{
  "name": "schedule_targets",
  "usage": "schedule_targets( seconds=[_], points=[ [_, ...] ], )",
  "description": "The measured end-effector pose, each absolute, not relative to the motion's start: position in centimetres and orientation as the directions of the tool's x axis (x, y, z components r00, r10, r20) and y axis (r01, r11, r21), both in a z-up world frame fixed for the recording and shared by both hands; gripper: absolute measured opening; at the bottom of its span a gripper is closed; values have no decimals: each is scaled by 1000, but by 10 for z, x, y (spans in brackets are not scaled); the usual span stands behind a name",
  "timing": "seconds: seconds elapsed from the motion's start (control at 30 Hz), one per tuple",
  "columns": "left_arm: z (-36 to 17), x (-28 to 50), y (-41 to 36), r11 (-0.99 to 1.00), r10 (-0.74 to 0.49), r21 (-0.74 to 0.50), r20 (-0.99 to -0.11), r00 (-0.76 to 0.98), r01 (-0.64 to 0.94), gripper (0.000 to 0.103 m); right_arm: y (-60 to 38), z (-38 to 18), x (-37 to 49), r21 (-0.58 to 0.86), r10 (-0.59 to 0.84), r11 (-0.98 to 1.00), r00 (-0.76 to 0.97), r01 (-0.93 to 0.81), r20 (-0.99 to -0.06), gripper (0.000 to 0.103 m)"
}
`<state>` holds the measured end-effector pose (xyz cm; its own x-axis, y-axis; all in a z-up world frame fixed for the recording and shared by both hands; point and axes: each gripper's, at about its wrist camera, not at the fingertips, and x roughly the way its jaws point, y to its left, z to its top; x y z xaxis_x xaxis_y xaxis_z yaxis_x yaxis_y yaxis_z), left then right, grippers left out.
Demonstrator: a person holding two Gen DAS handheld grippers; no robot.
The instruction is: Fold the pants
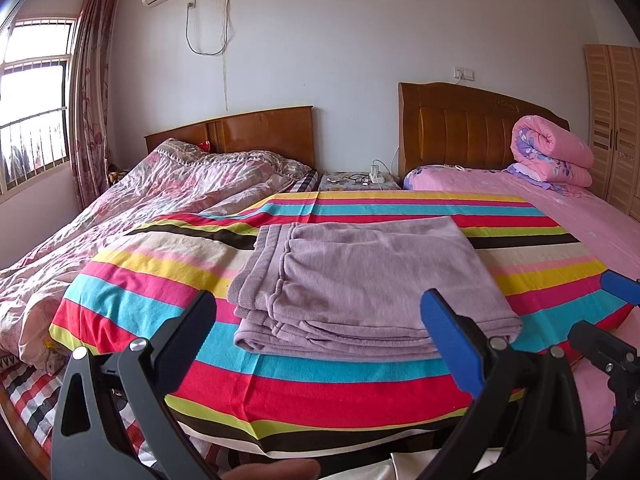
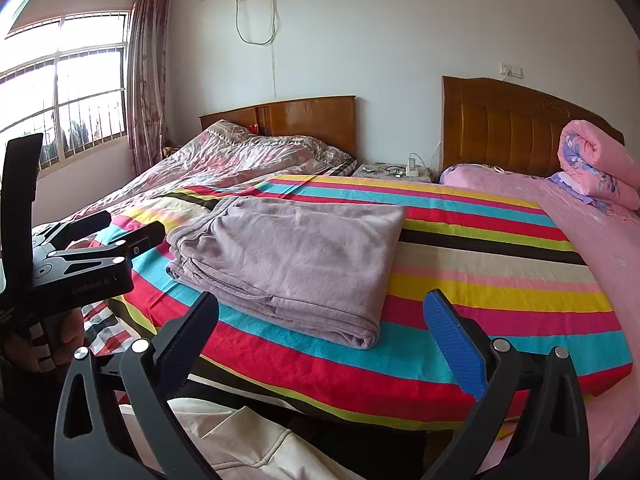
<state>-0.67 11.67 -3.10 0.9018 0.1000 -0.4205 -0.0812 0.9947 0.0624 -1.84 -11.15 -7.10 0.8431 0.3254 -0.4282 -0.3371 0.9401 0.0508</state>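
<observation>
Here, folded mauve pants (image 1: 360, 280) are laid on the striped sheet (image 1: 160, 280).
Both the left gripper (image 1: 320, 312) and right gripper (image 2: 324, 312) are held wide open, empty, near them.

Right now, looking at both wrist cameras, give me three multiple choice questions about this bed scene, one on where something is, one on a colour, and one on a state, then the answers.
1. Where do the pants lie?
A. on the striped sheet
B. on the pink rolled quilt
C. on the floor

2. What colour are the pants?
A. dark blue
B. dusty mauve
C. bright green

3. How are the left gripper and the right gripper set?
A. both shut on the pants
B. one shut, one open
C. both open and holding nothing

Answers:
1 A, the folded pants rest flat on the multicoloured stripes, well apart from the quilt by the headboard.
2 B, the fabric reads greyish purple in both views.
3 C, in each view the jaws stand wide apart, short of the cloth's near edge.
</observation>
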Motion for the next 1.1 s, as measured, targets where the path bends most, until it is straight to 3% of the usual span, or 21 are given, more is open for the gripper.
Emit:
schedule_targets(
  seconds=[1.1],
  points=[
    [-32,-7,118,997,67,55,-419,906,-48,102,-118,-74,-14,54,346,932,831,-359,-435,99]
  ],
)
